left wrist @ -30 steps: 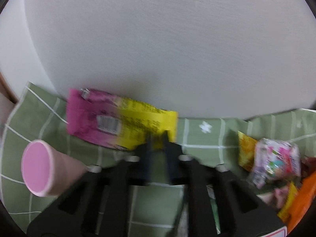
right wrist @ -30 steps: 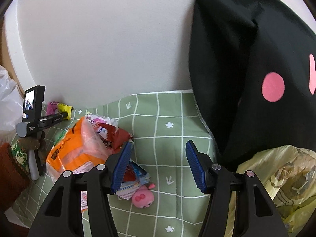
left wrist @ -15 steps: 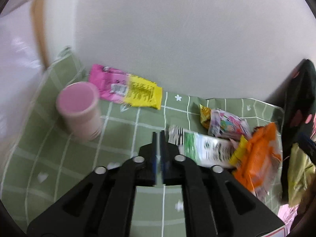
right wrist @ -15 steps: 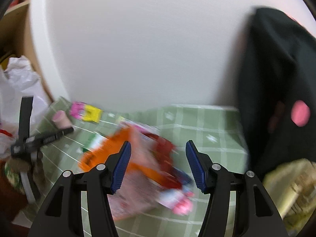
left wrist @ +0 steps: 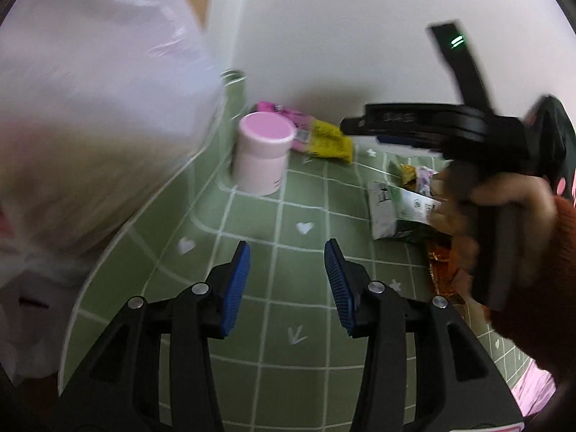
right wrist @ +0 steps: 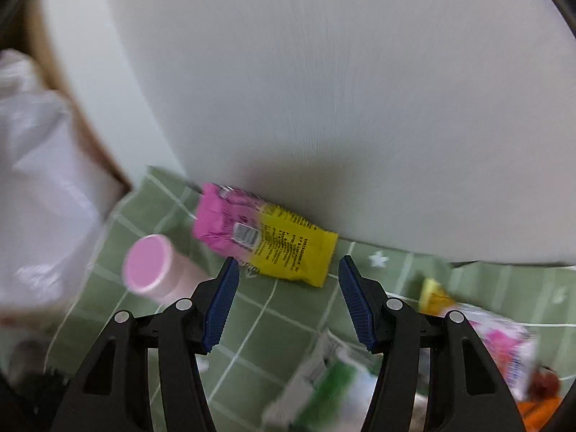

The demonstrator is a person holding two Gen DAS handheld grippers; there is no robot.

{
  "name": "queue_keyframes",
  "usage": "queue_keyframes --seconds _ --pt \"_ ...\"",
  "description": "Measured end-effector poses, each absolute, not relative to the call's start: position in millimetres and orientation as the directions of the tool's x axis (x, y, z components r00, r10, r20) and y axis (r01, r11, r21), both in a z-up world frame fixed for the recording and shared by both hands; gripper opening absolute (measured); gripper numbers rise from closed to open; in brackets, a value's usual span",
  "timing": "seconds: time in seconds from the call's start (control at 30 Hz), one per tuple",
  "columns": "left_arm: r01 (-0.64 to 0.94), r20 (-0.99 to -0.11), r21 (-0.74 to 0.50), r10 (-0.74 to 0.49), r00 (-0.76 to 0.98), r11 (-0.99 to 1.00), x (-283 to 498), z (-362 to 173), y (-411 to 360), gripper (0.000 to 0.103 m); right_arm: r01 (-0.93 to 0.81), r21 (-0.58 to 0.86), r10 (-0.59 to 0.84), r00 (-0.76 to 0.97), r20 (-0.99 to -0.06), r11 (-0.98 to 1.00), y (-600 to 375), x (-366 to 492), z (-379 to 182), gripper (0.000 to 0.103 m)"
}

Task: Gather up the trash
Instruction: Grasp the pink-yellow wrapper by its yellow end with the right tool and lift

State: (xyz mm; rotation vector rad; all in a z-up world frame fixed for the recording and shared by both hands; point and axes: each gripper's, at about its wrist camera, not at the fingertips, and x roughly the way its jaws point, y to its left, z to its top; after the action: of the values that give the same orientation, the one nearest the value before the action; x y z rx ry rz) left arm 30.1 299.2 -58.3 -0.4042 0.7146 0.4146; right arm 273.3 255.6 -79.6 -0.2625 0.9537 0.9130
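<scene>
A pink-and-yellow snack wrapper (right wrist: pixel 264 237) lies on the green checked cloth (right wrist: pixel 280 327) against the white wall; it also shows in the left wrist view as the wrapper (left wrist: pixel 316 135) behind a pink cup. My right gripper (right wrist: pixel 286 280) hangs open just in front of and above it, with nothing between its fingers. My left gripper (left wrist: pixel 286 266) is over bare cloth, its jaws opening and empty. In the left wrist view the right gripper's black body (left wrist: pixel 450 126) is held by a hand (left wrist: pixel 504 198) in an orange sleeve.
A pink cup (left wrist: pixel 262 154) stands left of the wrapper. A white plastic bag (left wrist: pixel 82 115) fills the left side. More wrappers lie to the right: a white-and-green pack (left wrist: pixel 392 208), a pink-patterned pack (right wrist: pixel 504 345), an orange one (right wrist: pixel 540 410).
My left gripper let go of the pink-and-yellow wrapper, pulled back and left toward the bag, and its jaws spread. My right gripper swung left from the pile to the wrapper by the wall.
</scene>
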Motion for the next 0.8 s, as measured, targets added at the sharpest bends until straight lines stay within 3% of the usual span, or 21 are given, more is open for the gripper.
queue_keyframes --seconds 0.13,0.23,0.3,0.37,0.57,0.8 --pt "-0.508 -0.693 -0.236 0.223 0.685 0.828 27 -66 305 0.041 -0.725 0.173 0.494 0.256 -0.831 0.666 274 289 -100 0.053" --pt "-0.508 -0.691 -0.242 0.221 0.689 0.827 26 -66 306 0.041 -0.701 0.195 0.471 0.224 -0.853 0.686 280 297 -116 0.045" --pt "-0.503 -0.688 -0.248 0.215 0.693 0.828 27 -64 307 0.041 -0.703 0.194 0.477 0.231 -0.848 0.684 279 296 -112 0.018" --pt "-0.501 -0.686 -0.264 0.205 0.698 0.824 27 -62 309 0.041 -0.711 0.212 0.498 0.219 -0.839 0.671 274 292 -97 0.013" --pt "-0.498 -0.678 -0.3 0.185 0.711 0.814 34 -57 311 0.041 -0.728 0.234 0.581 0.268 -0.769 0.645 230 278 -35 0.002" --pt "-0.44 -0.652 -0.316 0.145 0.745 0.841 62 -40 301 0.041 -0.705 0.234 0.615 0.348 -0.707 0.669 138 271 20 0.002"
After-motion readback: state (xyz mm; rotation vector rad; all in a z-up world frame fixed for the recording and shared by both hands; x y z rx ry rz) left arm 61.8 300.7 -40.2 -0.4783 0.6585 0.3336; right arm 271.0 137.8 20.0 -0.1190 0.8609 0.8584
